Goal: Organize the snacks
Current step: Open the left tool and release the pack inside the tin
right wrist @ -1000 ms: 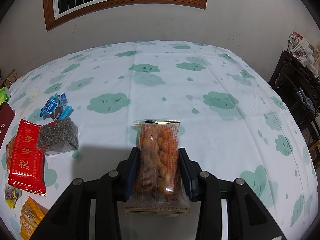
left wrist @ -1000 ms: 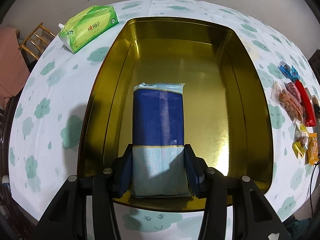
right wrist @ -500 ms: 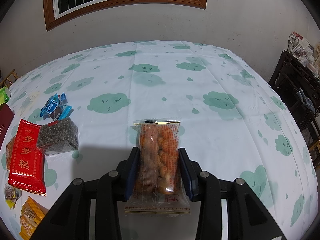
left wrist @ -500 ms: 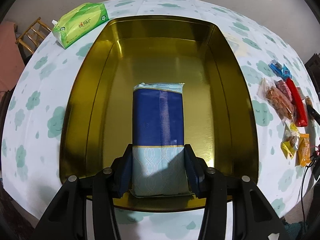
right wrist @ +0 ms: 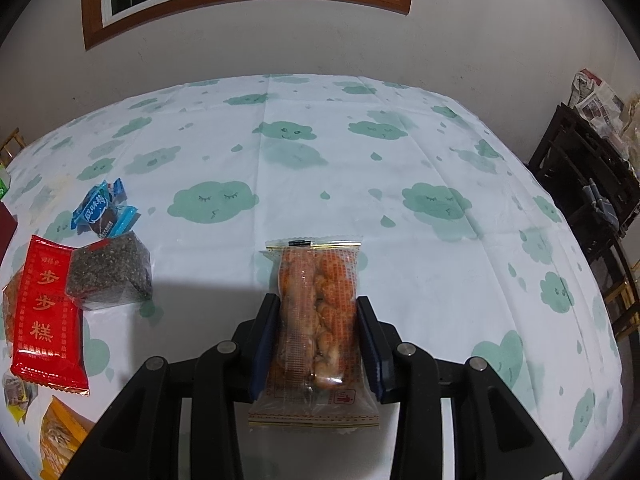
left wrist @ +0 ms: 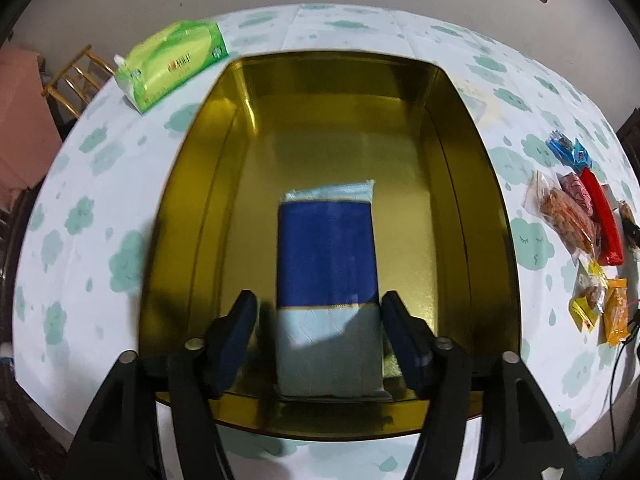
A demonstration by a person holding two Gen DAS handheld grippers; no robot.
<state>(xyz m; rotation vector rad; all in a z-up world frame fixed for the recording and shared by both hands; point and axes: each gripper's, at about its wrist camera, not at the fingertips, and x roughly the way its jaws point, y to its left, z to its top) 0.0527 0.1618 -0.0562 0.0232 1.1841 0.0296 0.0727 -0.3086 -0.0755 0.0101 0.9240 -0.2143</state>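
A blue and pale-blue snack pack [left wrist: 328,272] lies in the gold tin [left wrist: 492,216], near its front wall. My left gripper [left wrist: 320,312] straddles the pack's near end; its jaws are opening and the pads stand clear of the pack on both sides. In the right wrist view my right gripper [right wrist: 318,320] is shut on a clear packet of orange twisted snack [right wrist: 318,304], held over the cloud-print tablecloth [right wrist: 360,184].
A green tissue pack [left wrist: 172,64] lies left of the tin's far end. Loose snacks lie right of the tin: a red pack [right wrist: 46,316], a dark seed block [right wrist: 110,276], blue candies [right wrist: 102,212], orange and yellow packets [left wrist: 600,304]. A dark wooden rack [right wrist: 588,184] stands at right.
My left gripper's jaws have spread off the blue pack, which now lies loose in the tin. The right gripper and its packet have not moved.
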